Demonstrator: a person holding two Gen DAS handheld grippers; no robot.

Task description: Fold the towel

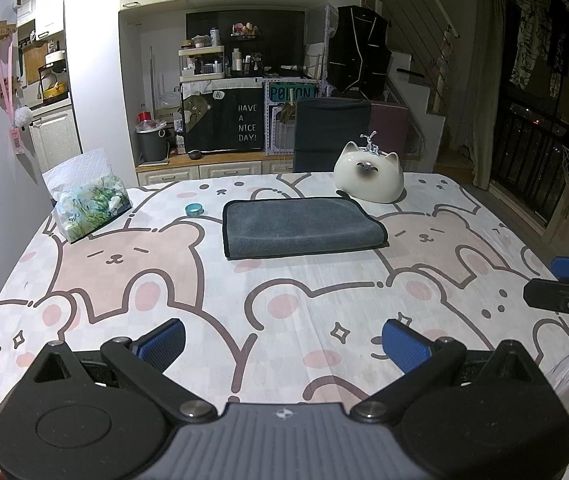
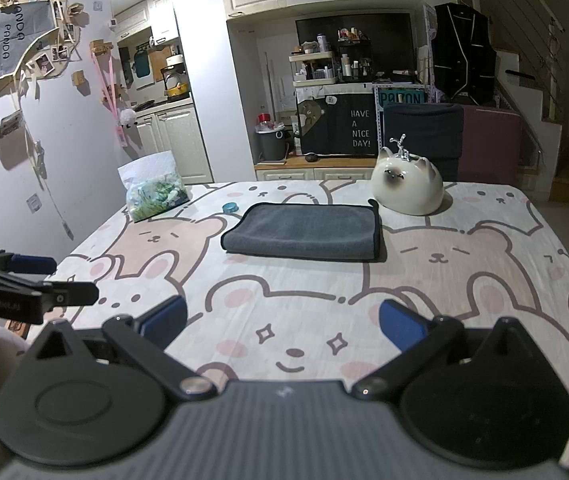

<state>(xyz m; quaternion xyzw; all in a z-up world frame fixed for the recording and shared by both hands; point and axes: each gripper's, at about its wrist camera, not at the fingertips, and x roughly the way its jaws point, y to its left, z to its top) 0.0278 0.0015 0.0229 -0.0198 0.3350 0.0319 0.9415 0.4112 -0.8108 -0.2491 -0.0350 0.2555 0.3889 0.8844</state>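
A grey towel with a dark edge lies folded flat near the far middle of the table; it also shows in the right wrist view. My left gripper is open and empty, held above the near part of the table, well short of the towel. My right gripper is open and empty too, also well short of the towel. The right gripper shows at the right edge of the left wrist view. The left gripper shows at the left edge of the right wrist view.
A white cat-shaped ceramic dish stands just behind the towel's right corner. A small teal ring lies left of the towel. A tissue pack stands at the far left. The table has a bear-print cloth. Chairs stand behind.
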